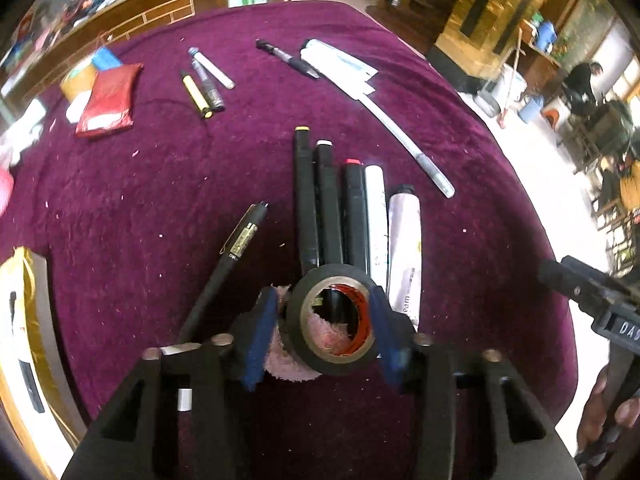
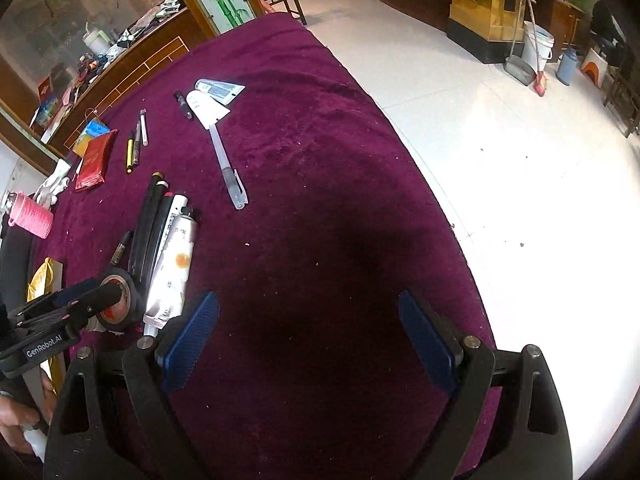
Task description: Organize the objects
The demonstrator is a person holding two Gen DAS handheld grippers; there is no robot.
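Observation:
My left gripper [image 1: 324, 320] is shut on a roll of black tape [image 1: 334, 320], held upright on its edge just above a pink cloth [image 1: 288, 364] on the purple tablecloth [image 1: 160, 184]. The tape roll also shows in the right wrist view [image 2: 118, 296]. Beyond it lie three black markers [image 1: 324, 204], a white marker [image 1: 377, 216] and a white tube [image 1: 405, 248] side by side. A black pen [image 1: 224, 264] lies to the left. My right gripper [image 2: 308, 340] is open and empty above bare cloth, to the right of the tube [image 2: 172, 268].
A clear pen [image 1: 408, 144], white sachets [image 1: 340, 60], a black pen [image 1: 286, 58], more pens [image 1: 204, 84] and a red packet [image 1: 108, 100] lie farther back. A pink spool [image 2: 32, 220] stands left. A yellow bag [image 1: 24, 344] sits at the near left. The table edge and white floor [image 2: 500, 140] are right.

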